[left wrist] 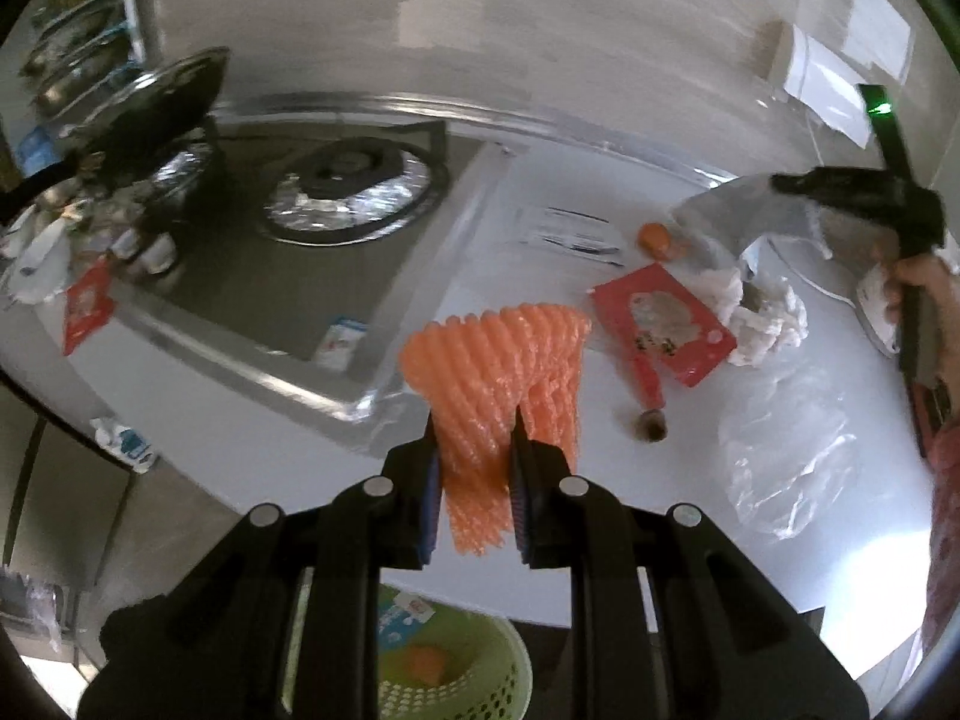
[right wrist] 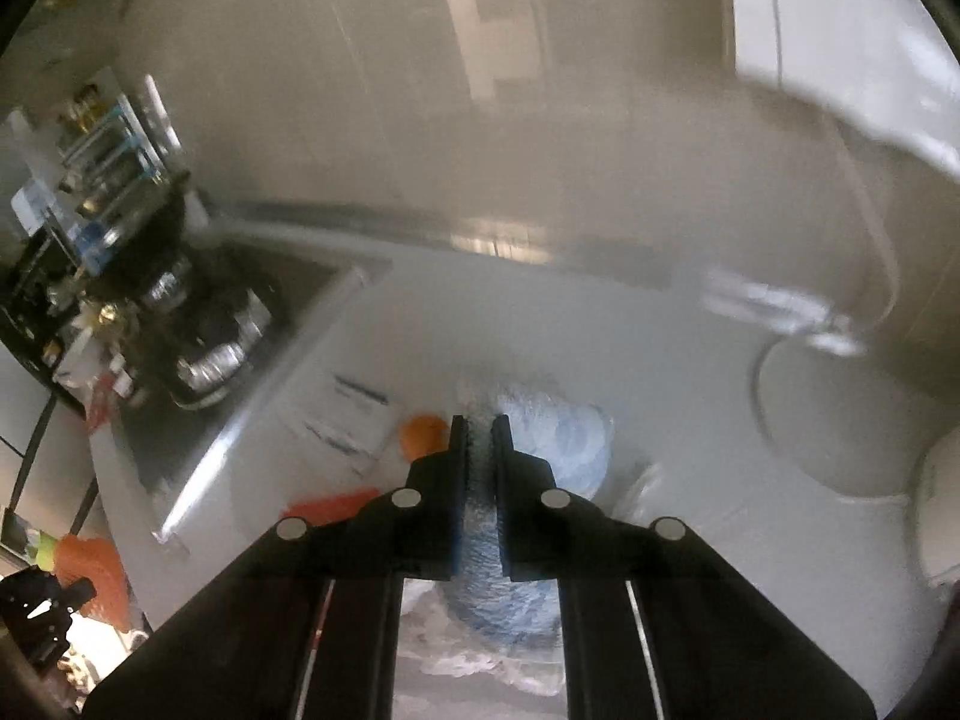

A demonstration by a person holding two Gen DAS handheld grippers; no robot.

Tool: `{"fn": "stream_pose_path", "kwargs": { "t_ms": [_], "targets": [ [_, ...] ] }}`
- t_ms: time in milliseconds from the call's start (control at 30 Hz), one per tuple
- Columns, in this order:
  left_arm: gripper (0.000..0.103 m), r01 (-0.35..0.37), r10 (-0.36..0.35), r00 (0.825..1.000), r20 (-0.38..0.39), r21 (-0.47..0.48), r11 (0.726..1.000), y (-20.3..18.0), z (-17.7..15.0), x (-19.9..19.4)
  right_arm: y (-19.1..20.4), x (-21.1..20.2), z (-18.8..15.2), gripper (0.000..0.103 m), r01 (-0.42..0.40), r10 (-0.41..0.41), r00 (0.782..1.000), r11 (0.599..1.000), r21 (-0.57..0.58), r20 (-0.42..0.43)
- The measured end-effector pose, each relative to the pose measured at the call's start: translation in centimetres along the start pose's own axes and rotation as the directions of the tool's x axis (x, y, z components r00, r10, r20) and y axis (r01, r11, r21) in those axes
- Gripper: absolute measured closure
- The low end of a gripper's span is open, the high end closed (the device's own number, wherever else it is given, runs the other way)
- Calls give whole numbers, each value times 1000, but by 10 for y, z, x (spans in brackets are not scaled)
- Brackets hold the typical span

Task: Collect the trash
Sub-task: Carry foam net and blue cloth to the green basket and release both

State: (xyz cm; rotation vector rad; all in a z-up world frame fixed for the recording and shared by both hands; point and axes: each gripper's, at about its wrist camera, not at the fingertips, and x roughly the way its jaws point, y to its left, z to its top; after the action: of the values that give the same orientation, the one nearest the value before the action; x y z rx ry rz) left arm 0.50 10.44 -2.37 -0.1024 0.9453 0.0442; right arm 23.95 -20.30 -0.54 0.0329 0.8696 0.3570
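Carrying 2 pieces of trash at once, the person has both tongs loaded above the white counter (left wrist: pixel 252 408). The left gripper (left wrist: pixel 474 426) is clamped on an orange foam fruit net (left wrist: pixel 498 372), which fans out ahead of the fingertips and hangs down between them. The right gripper (right wrist: pixel 478 429) is closed on a silvery, bluish foil-like bag (right wrist: pixel 558 444); the view is blurred, so the material is a guess. That bag bulges ahead of and to the right of its tips and trails back under them.

Below the left gripper, past the counter edge, stands a green perforated basket (left wrist: pixel 504 678) that already holds an orange scrap and a printed wrapper; it looks like the bin.

To do this step well, keep both grips firm until each piece is over the basket mouth. Lower the net before releasing, since light foam may drift. Empty 1 gripper at a time so they do not collide.

Ahead and to the right of the left gripper, more trash waits on the counter: a red packet (left wrist: pixel 666 324), crumpled white tissue (left wrist: pixel 768 318), a clear plastic bag (left wrist: pixel 786 462) and an orange piece (left wrist: pixel 654 239).
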Motion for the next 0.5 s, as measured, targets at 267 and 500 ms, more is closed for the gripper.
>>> {"fn": "stream_pose_path", "kwargs": {
  "t_ms": [267, 500],
  "targets": [
    [84, -28, 29, 999, 21, -20, 999, 33, -22, -43, 54, -91, 8, 94, -59, 73, 988, 993, -105, 133],
    [84, -20, 21, 999, -46, 36, 999, 51, -76, -64, 129, -152, -45, 94, -213, 248, 960, 948, -236, 132]
  ]
}}
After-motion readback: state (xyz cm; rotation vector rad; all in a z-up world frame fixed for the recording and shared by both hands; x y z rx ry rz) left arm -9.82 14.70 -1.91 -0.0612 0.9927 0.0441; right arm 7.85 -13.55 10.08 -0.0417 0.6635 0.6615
